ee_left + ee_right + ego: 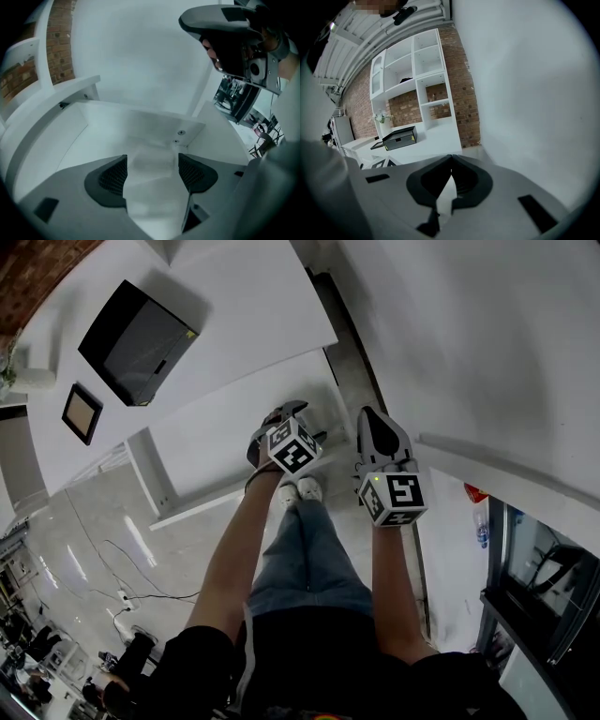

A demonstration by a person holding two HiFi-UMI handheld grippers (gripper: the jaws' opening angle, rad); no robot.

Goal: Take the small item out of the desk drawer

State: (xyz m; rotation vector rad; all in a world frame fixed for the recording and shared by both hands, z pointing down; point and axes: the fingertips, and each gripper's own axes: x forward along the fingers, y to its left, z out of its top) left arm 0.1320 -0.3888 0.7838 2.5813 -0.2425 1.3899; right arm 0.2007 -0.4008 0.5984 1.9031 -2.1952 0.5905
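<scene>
In the head view a black box (139, 330) rests on a white desk (234, 296), far from both grippers. It also shows in the right gripper view as a low black box (399, 137) with a yellow tab on its front. No open drawer and no small item are visible. My left gripper (279, 418) is held in front of me over the floor, and its jaws (152, 171) stand open with nothing between them, facing a white panel (140, 126). My right gripper (380, 432) is beside it, and its jaws (451, 177) are shut on nothing.
A small framed picture (82, 412) lies on the desk left of the box. A white wall (487, 352) runs along my right. White shelves (417, 70) stand against a brick wall. A second, lower white desk top (234, 437) lies under the left gripper. The right gripper (234, 37) shows at the top right of the left gripper view.
</scene>
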